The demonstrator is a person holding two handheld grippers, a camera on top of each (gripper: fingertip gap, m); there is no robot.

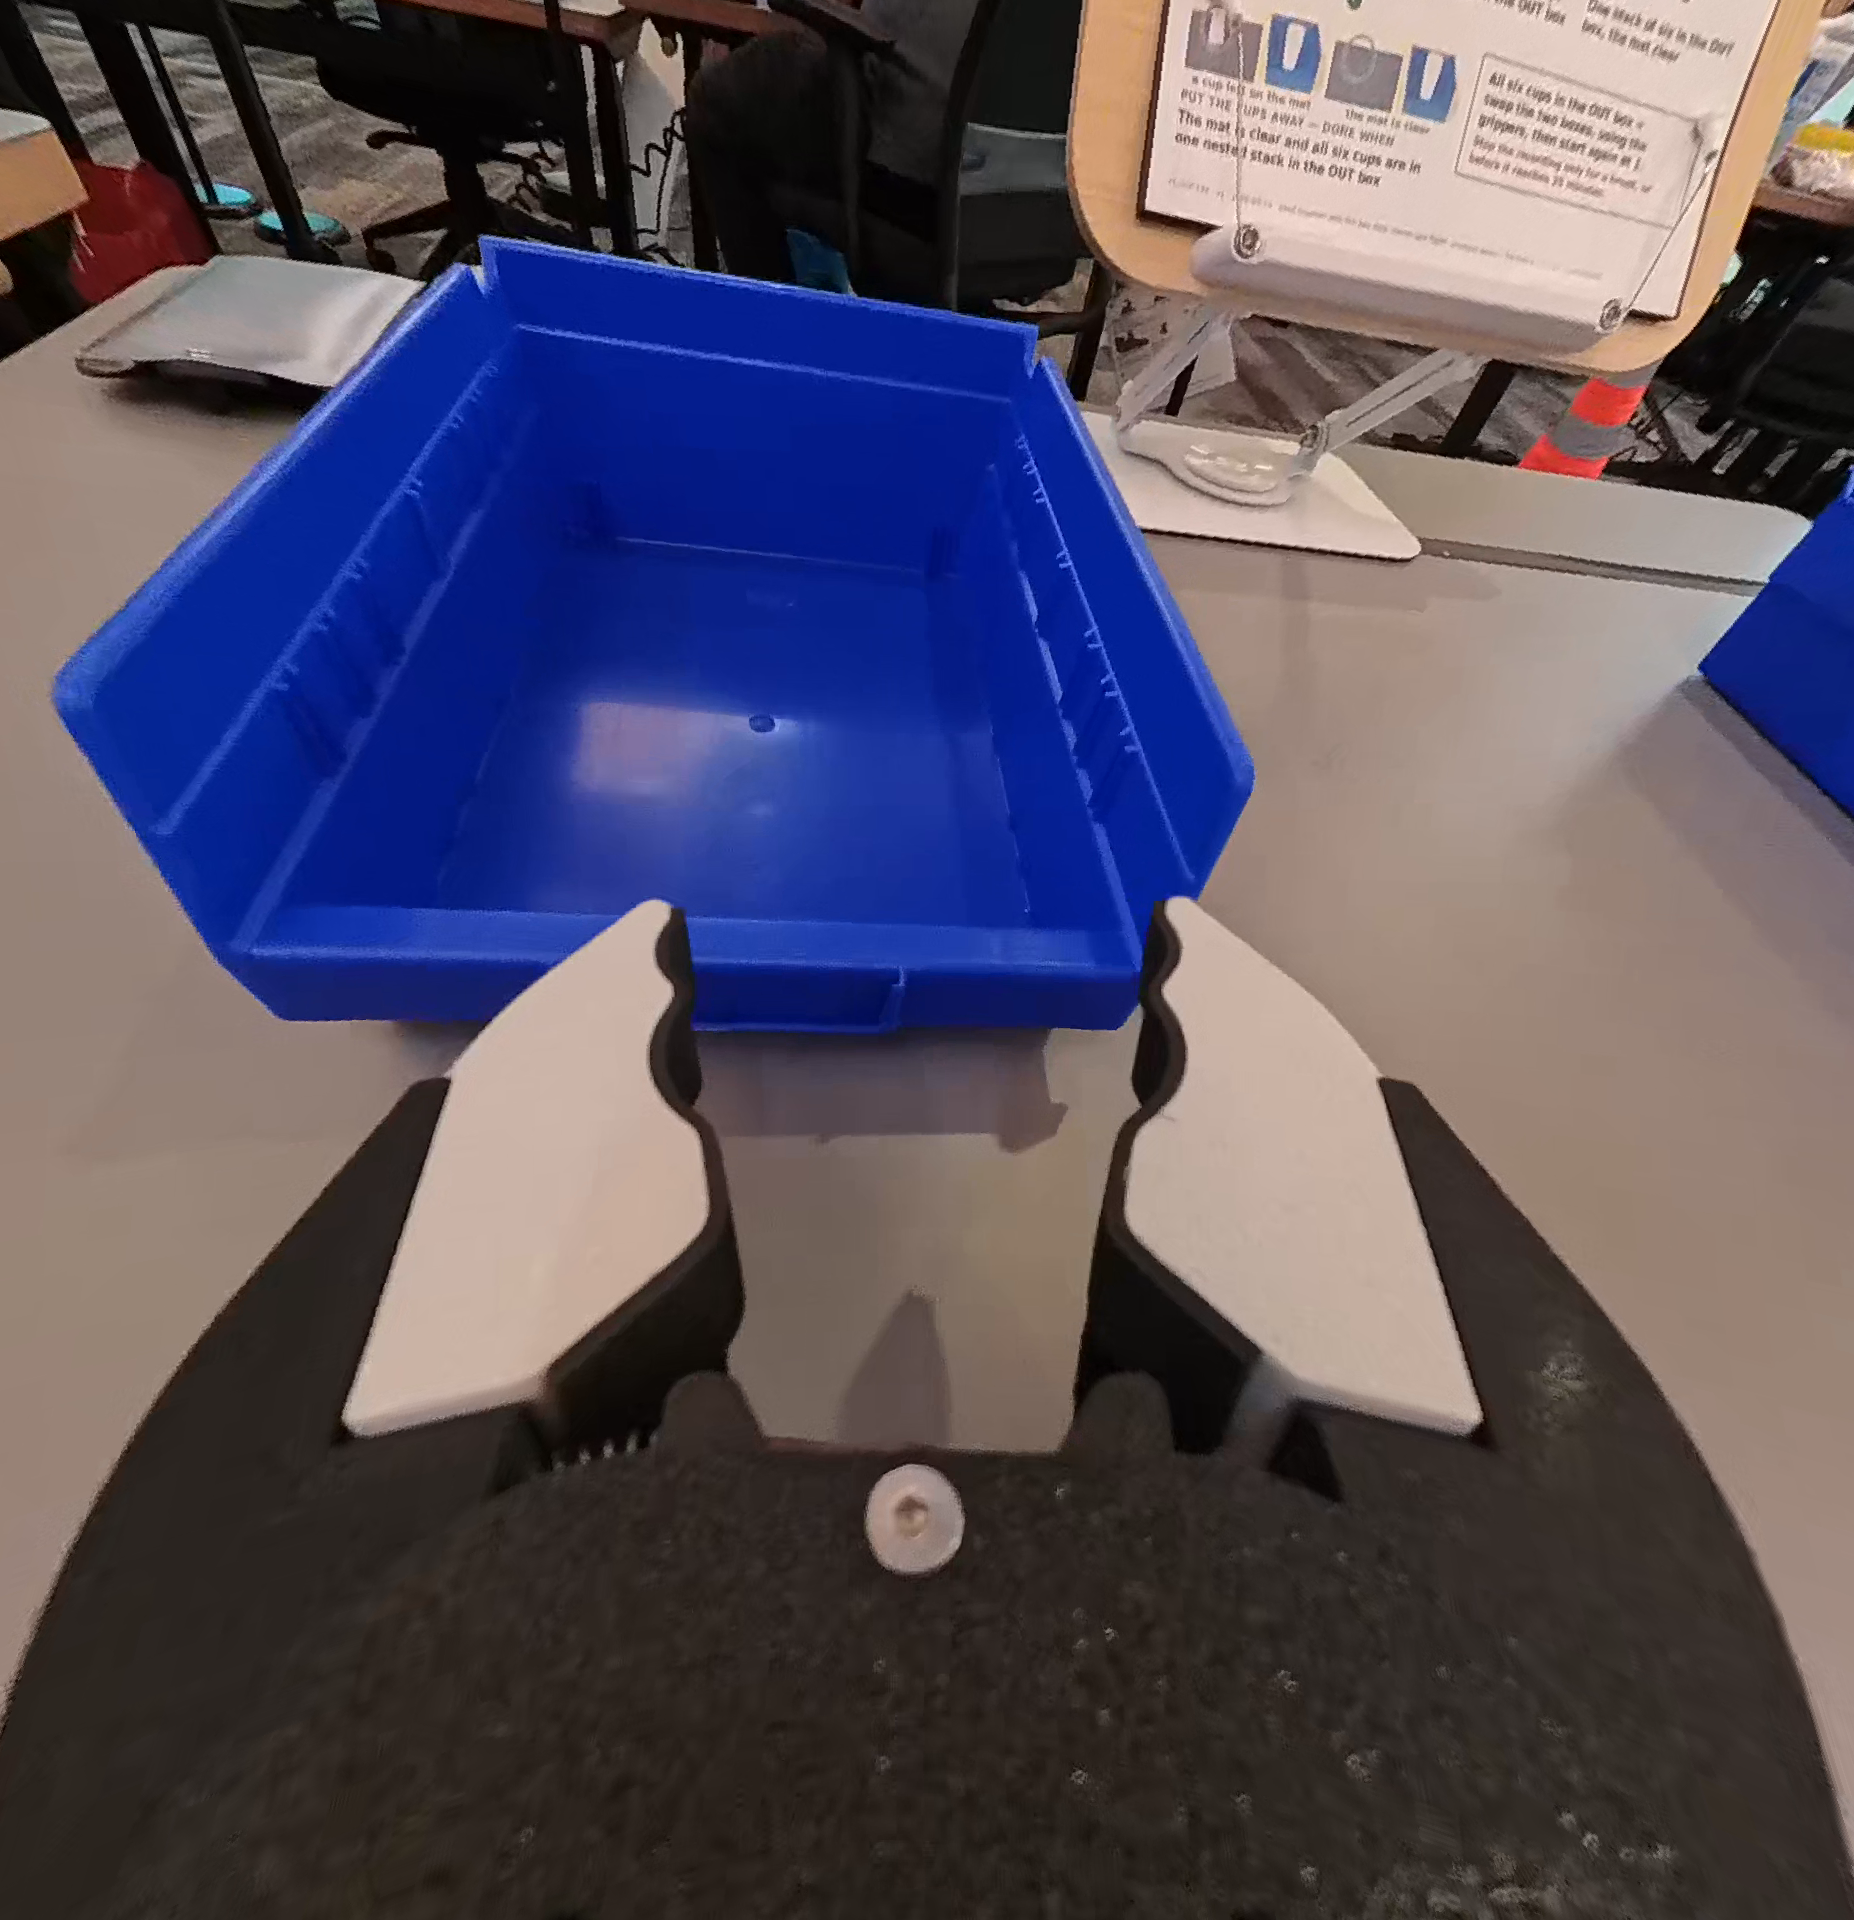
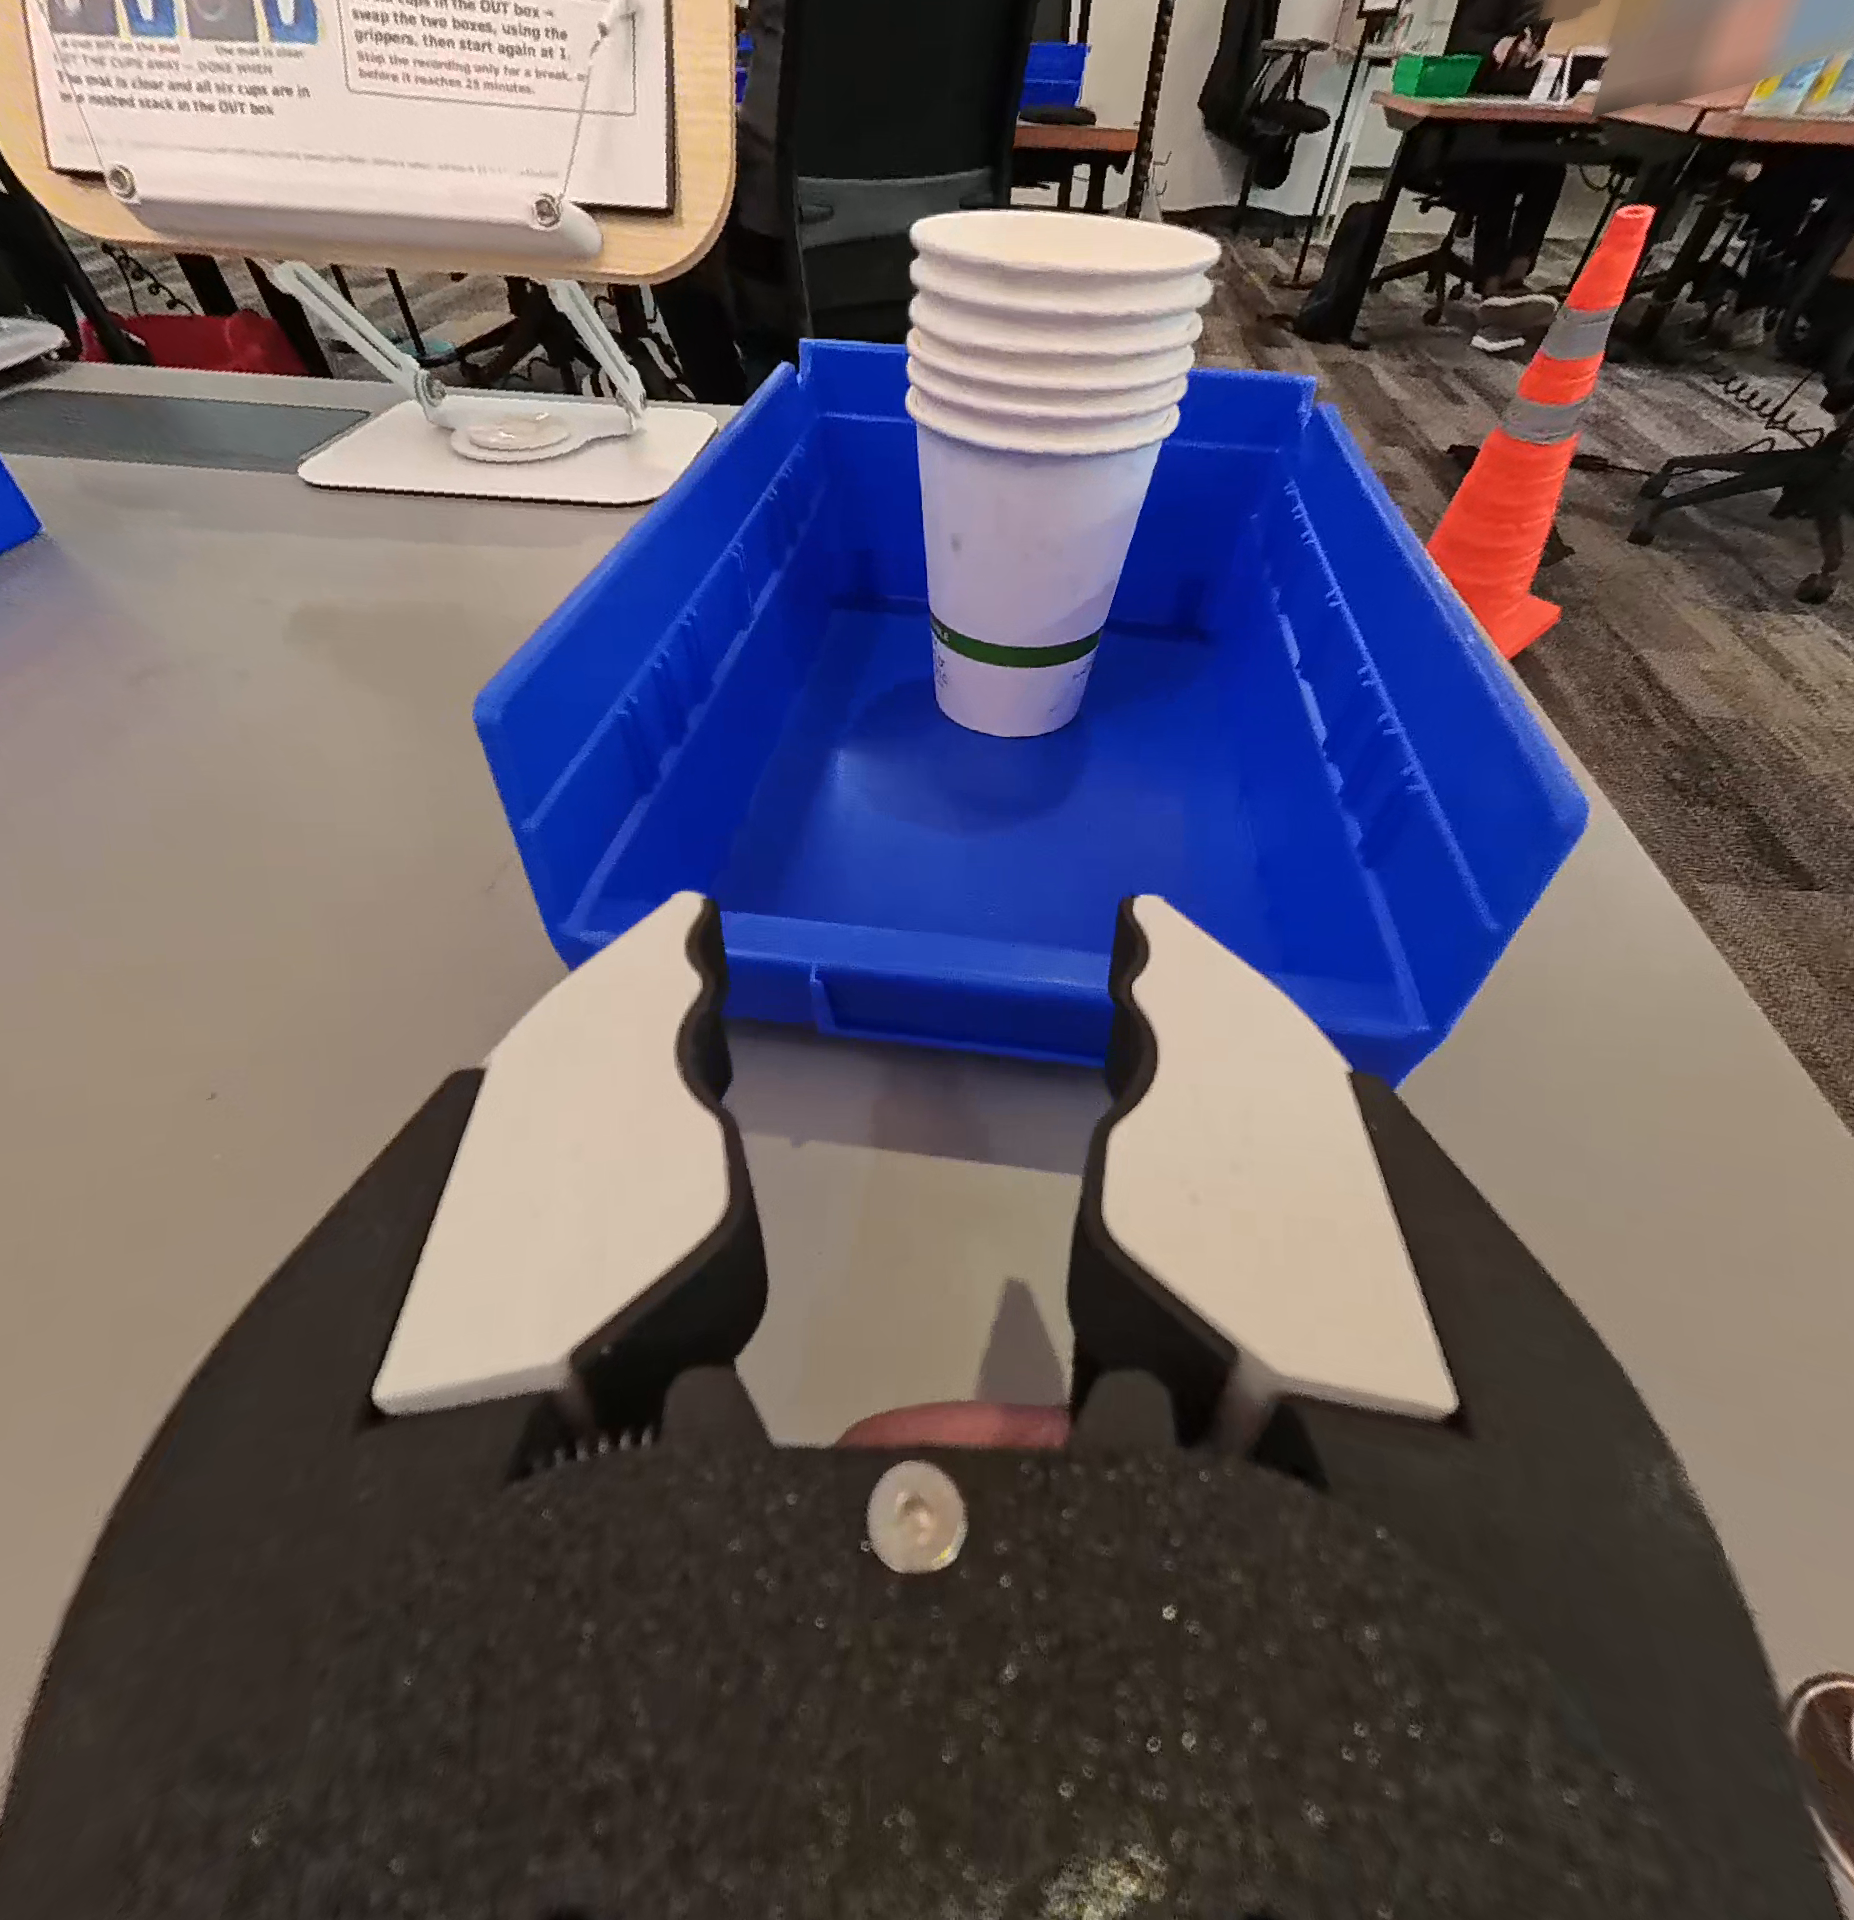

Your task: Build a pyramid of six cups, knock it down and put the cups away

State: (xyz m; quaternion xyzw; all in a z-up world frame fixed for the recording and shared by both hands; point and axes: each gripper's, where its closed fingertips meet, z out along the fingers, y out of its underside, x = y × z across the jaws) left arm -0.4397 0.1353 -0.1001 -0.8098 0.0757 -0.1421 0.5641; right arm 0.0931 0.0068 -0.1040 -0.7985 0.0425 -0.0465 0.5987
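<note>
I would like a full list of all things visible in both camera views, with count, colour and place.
Empty bin: one, blue, on the table before the left gripper.
Bin with cups: one, blue, before the right gripper.
Cup stack: one nested stack, white with a green band, upright inside that bin.
Table: one, grey.
Instruction board: one, wood-edged, on a white stand behind the bins.
Traffic cone: one, orange, on the floor, right.
Left gripper: open, empty.
Right gripper: open, empty.
</note>
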